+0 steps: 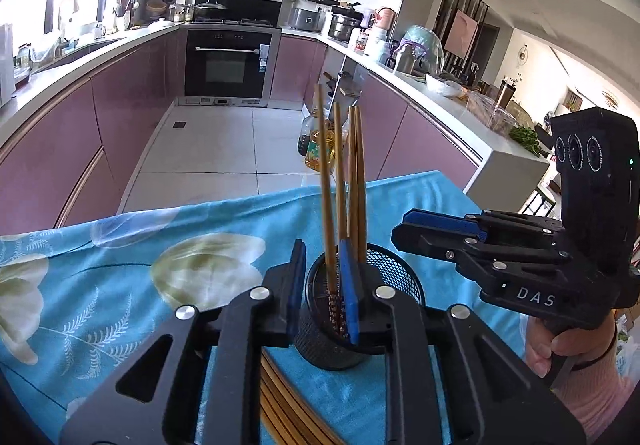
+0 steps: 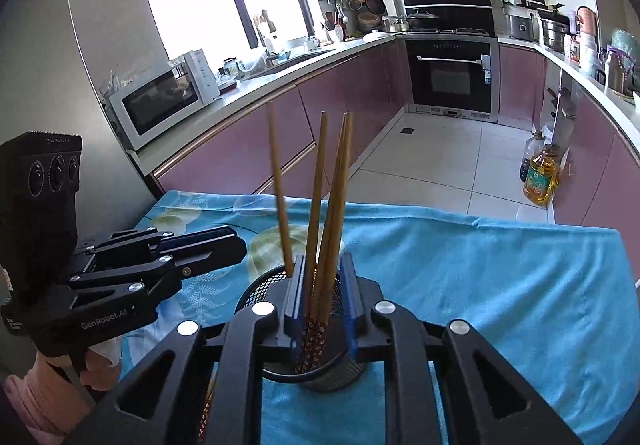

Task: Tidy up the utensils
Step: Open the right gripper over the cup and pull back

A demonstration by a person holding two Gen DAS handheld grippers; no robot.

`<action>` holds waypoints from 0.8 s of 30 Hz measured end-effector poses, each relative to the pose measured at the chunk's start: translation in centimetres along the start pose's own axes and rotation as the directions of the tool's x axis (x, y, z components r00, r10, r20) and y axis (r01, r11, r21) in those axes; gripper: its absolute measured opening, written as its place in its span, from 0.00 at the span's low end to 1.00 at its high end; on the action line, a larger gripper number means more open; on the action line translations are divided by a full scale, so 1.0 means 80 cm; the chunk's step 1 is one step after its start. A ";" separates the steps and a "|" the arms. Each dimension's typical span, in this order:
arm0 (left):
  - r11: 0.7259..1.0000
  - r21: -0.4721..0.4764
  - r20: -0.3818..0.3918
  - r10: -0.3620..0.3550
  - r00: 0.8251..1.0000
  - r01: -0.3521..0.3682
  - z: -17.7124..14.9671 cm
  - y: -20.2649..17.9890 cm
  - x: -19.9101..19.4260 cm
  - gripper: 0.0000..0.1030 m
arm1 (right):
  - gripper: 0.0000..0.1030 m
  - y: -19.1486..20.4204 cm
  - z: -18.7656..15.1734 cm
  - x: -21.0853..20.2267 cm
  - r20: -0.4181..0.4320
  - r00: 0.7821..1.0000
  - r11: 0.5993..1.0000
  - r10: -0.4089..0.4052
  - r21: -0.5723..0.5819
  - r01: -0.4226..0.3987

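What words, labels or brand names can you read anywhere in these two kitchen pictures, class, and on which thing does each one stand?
"DAS" – white letters on the black right gripper body, seen from the left wrist.
"GenRobot.AI" – white letters on the black left gripper body, seen from the right wrist.
Yellow cooking oil bottle on the floor: label too small to read.
Black built-in oven: door stickers too blurred to read.
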State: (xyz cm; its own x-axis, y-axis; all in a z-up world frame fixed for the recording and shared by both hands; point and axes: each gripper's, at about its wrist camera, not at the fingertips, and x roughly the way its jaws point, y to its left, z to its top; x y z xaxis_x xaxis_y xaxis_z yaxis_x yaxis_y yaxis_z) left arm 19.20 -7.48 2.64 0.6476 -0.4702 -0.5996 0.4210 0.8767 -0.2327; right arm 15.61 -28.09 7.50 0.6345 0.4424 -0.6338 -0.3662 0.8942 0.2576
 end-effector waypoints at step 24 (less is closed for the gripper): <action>0.989 -0.046 0.000 0.141 0.990 -0.141 -0.134 0.053 -0.064 0.47 | 0.40 0.077 -0.106 -0.013 -0.092 0.988 0.978 0.125 -0.154 -0.138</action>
State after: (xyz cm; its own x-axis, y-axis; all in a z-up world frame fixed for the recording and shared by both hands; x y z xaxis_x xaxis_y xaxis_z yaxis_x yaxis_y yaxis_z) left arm 10.86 -0.25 -3.46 0.7005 -0.3420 -0.6263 0.2959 0.9379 -0.1811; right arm 6.90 -23.60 3.55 0.5185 0.5427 -0.6608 -0.5505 0.8032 0.2276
